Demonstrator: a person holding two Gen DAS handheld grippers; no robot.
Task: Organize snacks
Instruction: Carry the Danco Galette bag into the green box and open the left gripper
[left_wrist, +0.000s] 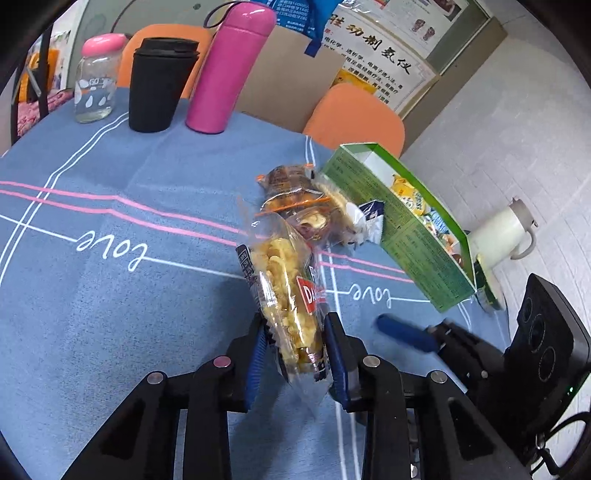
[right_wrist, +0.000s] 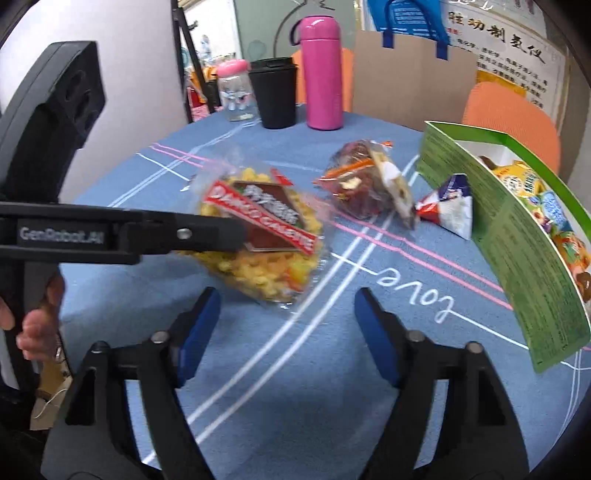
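Green box (right_wrist: 509, 236) cut off by right edge

tablecloth (right_wrist: 280, 369): matt blue woven cloth with printed white and pink lines; snack bag (left_wrist: 291, 302): clear glossy crinkled plastic film with a red label, clamped between the left gripper (left_wrist: 295, 350)'s matt black plastic arms and blue rubbery-looking pads (left_wrist: 338, 354). right gripper (right_wrist: 286, 332): same matt black plastic, blue pads, small shiny metal pivot pins; box (right_wrist: 517, 236): thin green printed card, matt, white inside. flask (right_wrist: 321, 74): smooth satin pink finish; cup (right_wrist: 275, 96): matt black; jar (left_wrist: 94, 88): clear and glossy, glass or plastic cannot be told, with a pink lid; chair (left_wrist: 354, 114): orange, finely ribbed surface.
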